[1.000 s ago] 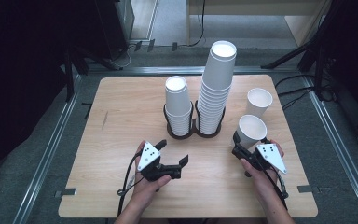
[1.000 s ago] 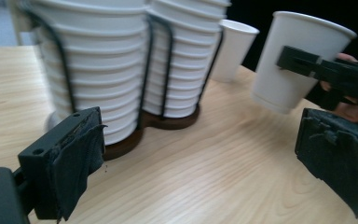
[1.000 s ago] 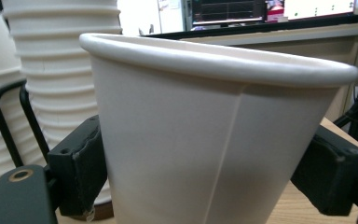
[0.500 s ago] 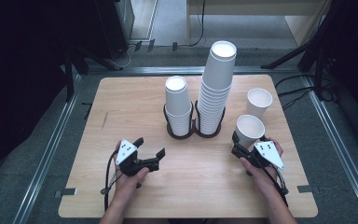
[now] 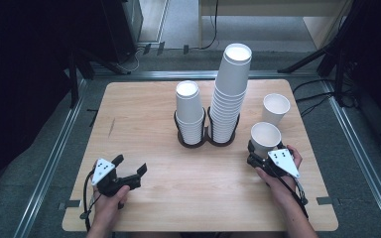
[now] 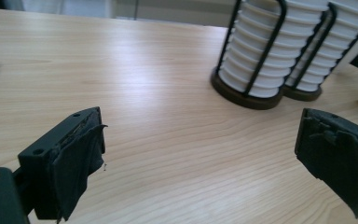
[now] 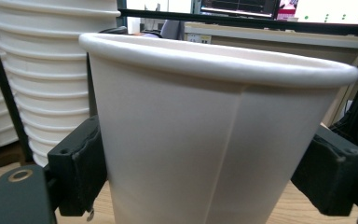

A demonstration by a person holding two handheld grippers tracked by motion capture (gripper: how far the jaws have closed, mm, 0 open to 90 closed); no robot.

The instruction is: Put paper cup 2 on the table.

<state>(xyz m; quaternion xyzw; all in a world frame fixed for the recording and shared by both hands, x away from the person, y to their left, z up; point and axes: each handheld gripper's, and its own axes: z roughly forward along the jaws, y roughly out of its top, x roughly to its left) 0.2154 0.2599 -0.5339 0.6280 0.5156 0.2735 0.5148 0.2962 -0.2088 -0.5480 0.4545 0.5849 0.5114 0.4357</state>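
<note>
A light, easily crushed paper cup point(image 5: 265, 138) at lower right is gripped low on its wall by the right claw point(image 5: 254, 154), best squeezed gently

No legible text, label, brand, number or sign is presented. The paper cups point(image 5: 265, 139) are plain white; the screens point(image 7: 279, 8) behind the table are too blurred for anything to be read.

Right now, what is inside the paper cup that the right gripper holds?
In the high view, the cup in the right gripper stands open-topped and shows a white interior with nothing visible in it. In the right gripper view its wall hides the inside.
</note>
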